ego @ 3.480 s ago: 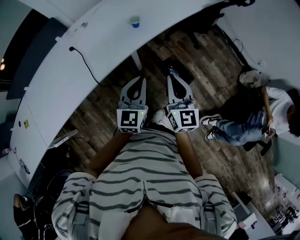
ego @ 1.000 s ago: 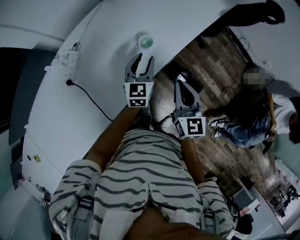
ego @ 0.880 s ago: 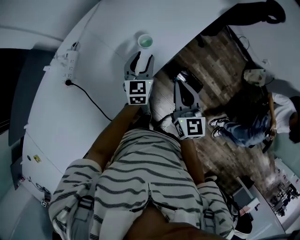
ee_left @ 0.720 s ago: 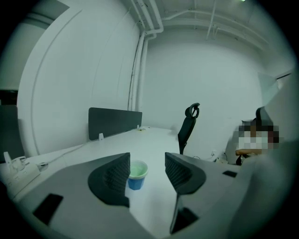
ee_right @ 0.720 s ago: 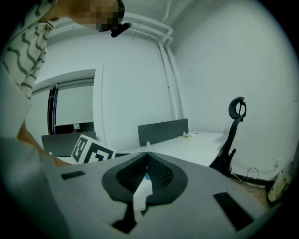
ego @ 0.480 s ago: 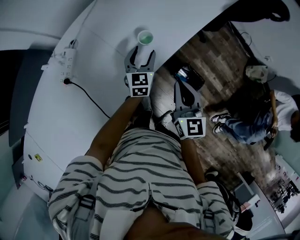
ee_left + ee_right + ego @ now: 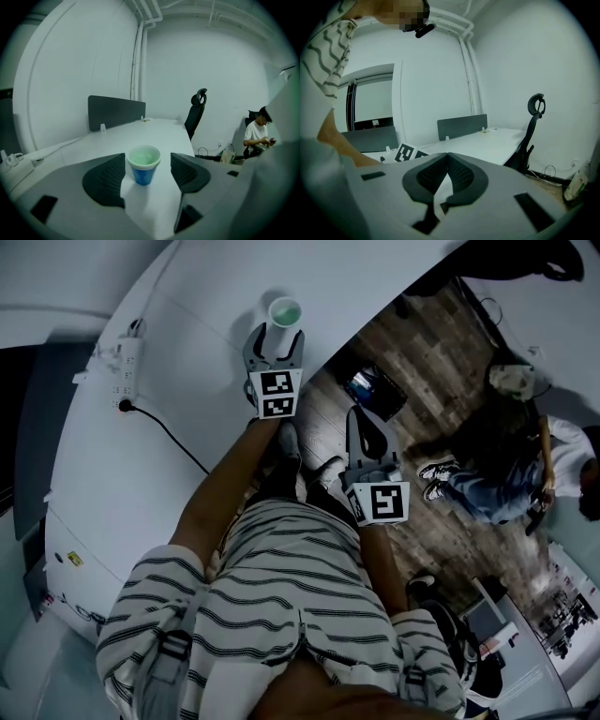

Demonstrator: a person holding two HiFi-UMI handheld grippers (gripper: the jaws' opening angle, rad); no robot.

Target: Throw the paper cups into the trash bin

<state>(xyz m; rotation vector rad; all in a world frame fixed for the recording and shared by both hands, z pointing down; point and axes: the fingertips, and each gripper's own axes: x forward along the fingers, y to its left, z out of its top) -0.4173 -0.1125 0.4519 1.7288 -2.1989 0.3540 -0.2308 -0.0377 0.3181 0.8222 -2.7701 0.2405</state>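
1. The left gripper [image 7: 144, 172] had its jaws spread wide, having just been opening. The paper cup [image 7: 143, 165] stood framed between the two dark pads [image 7: 107, 178] with a gap on each side, so neither pad touched it.
2. The cup was blue on the outside and pale green inside. It had a light rim that looked doubled, as if one cup sat nested in another. It stood upright on the white table [image 7: 187, 381], at the upper centre of the head view [image 7: 285, 311], just beyond the left gripper's [image 7: 275, 336] tips.
3. The left forearm [image 7: 230, 484] reached out nearly straight toward the top of the frame, over the table edge, with the marker cube facing up.
4. The right gripper [image 7: 448, 158] had its jaws pressed together with nothing between them. In the head view it hung at the frame's centre [image 7: 363, 420], above the wooden floor [image 7: 441, 343], with its arm bent and held close to the striped shirt [image 7: 281, 587].
5. A power strip [image 7: 127, 354] and its black cable [image 7: 167, 426] lay at the table's left.
6. A seated person [image 7: 511, 479] occupied the right edge.
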